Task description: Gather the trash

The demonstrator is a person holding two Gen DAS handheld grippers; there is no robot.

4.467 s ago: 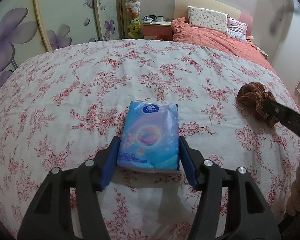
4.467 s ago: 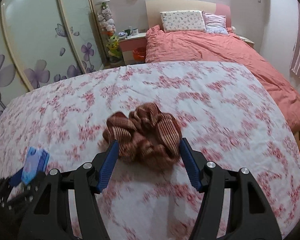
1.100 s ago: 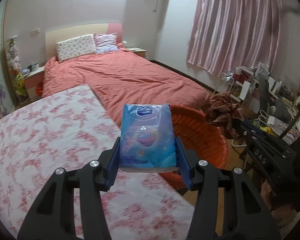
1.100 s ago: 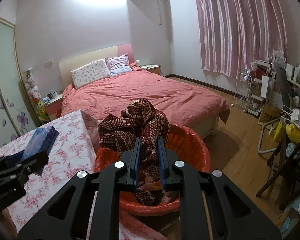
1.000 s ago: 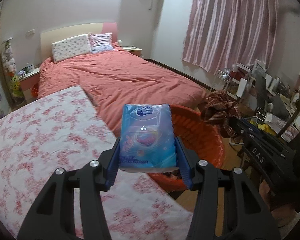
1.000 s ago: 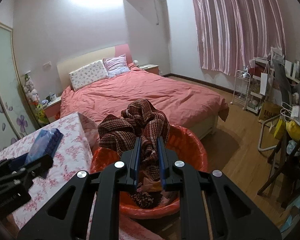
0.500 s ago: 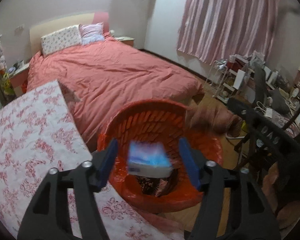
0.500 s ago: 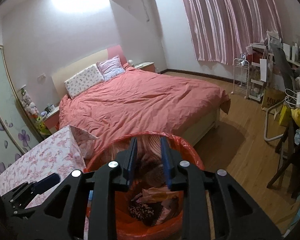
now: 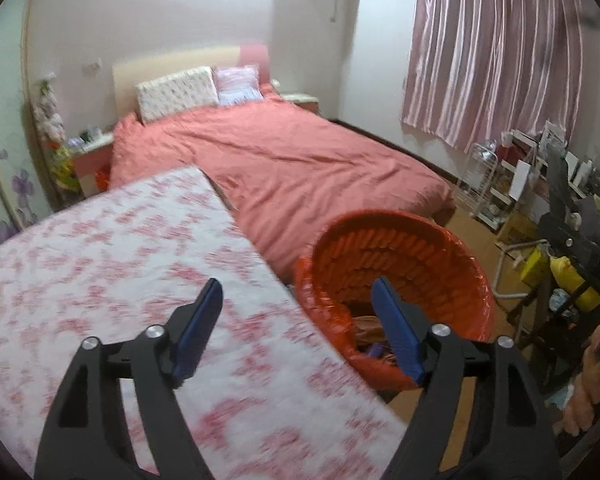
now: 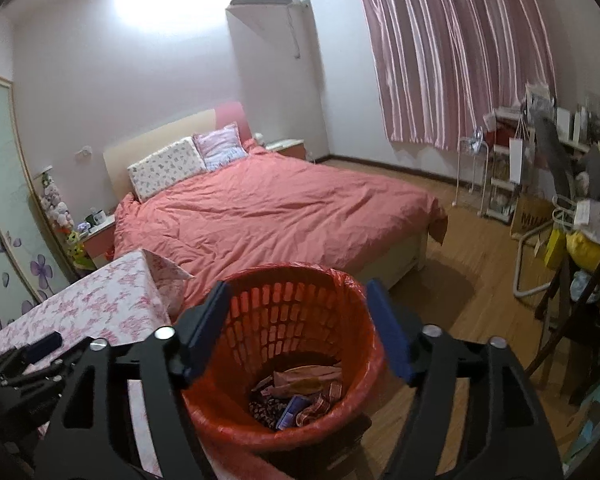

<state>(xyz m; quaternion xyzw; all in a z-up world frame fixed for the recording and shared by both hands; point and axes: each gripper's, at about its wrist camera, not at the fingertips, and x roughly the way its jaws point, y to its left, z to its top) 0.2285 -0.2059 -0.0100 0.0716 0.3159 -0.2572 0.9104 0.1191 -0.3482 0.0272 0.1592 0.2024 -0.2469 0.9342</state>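
Observation:
My left gripper [image 9: 297, 283] hangs over the edge of the floral-covered table [image 9: 112, 272], its blue jaws wide apart and still opening, with nothing between them. The orange slatted trash basket [image 9: 400, 256] stands on the floor just right of it. My right gripper [image 10: 298, 285] hovers above that basket [image 10: 292, 320], its jaws also opening and holding nothing. Down in the basket lie the blue tissue pack [image 10: 293, 405] and the brown striped cloth [image 10: 320, 399] among other scraps. The left gripper's fingers [image 10: 44, 345] show at the lower left of the right wrist view.
A bed with a salmon duvet [image 10: 268, 208] lies behind the basket. Wooden floor [image 10: 452, 280] stretches to the right. Wire racks, a chair and clutter [image 10: 572, 232] crowd the right side below the pink curtains [image 10: 452, 60]. A person's hand [image 9: 588, 376] shows at the far right.
Both grippers let go: the tissue pack and the striped cloth dropped into the basket. Both pairs of jaws spread wide. The left gripper swung back toward the table.

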